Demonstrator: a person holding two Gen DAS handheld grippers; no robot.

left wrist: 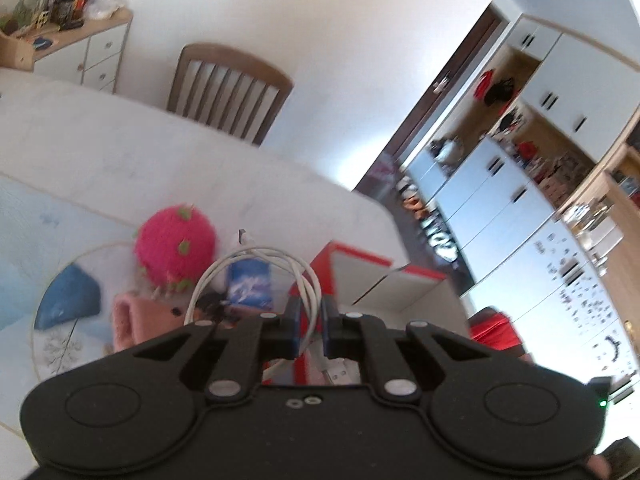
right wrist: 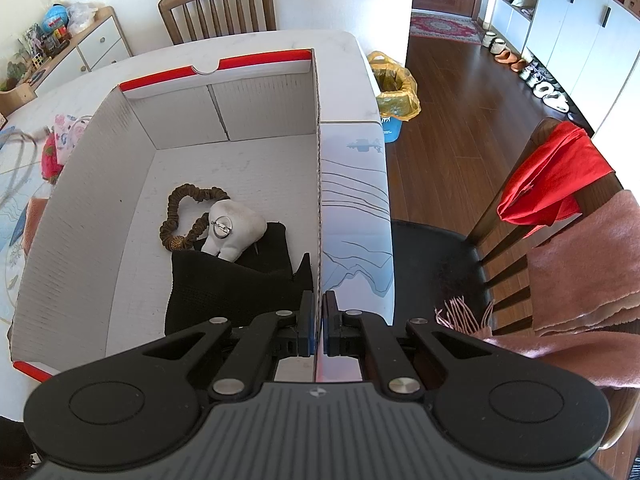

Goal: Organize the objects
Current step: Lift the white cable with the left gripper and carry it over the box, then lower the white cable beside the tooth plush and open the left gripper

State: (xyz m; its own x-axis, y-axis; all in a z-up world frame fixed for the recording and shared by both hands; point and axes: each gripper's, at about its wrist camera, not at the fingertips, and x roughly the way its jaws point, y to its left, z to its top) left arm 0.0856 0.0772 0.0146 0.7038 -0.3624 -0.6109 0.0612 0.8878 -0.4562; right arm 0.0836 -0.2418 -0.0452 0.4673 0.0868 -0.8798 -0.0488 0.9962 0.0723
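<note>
your left gripper (left wrist: 310,320) is clamped on a coiled white cable (left wrist: 256,270), the strands pinched between its blue pads while the loop stands up ahead of the jaws and a usb plug (left wrist: 338,374) hangs below them; the left wrist view is blurred. beyond the loop, on the white bench (left wrist: 160,152), lie a fuzzy pink strawberry toy (left wrist: 174,246), a small blue packet (left wrist: 250,284) and a pink cloth item (left wrist: 126,320), all close together beside a round blue-patterned mat (left wrist: 64,304). to the right of the cable stands the open white cardboard box (left wrist: 360,276) with red edging. your right gripper (right wrist: 318,320) is closed on the right-hand wall of that box (right wrist: 319,168), with the thin card edge nipped between the pads. inside the box, on its floor, a brown beaded bracelet (right wrist: 180,216) touches a white plush toy (right wrist: 234,228) bearing a metal pin, and both rest against a black fabric piece (right wrist: 236,284) at the near end. outside the box, to its left in the right wrist view, the strawberry toy (right wrist: 50,160) shows again at the wall. a wooden chair (right wrist: 218,4) stands at the far side of the bench; a second chair (right wrist: 520,216) at right carries a red cloth (right wrist: 552,176) and a pink scarf (right wrist: 584,264). a bin lined with a yellow bag (right wrist: 394,88) sits on the wooden floor (right wrist: 448,120) by the bench corner.
</note>
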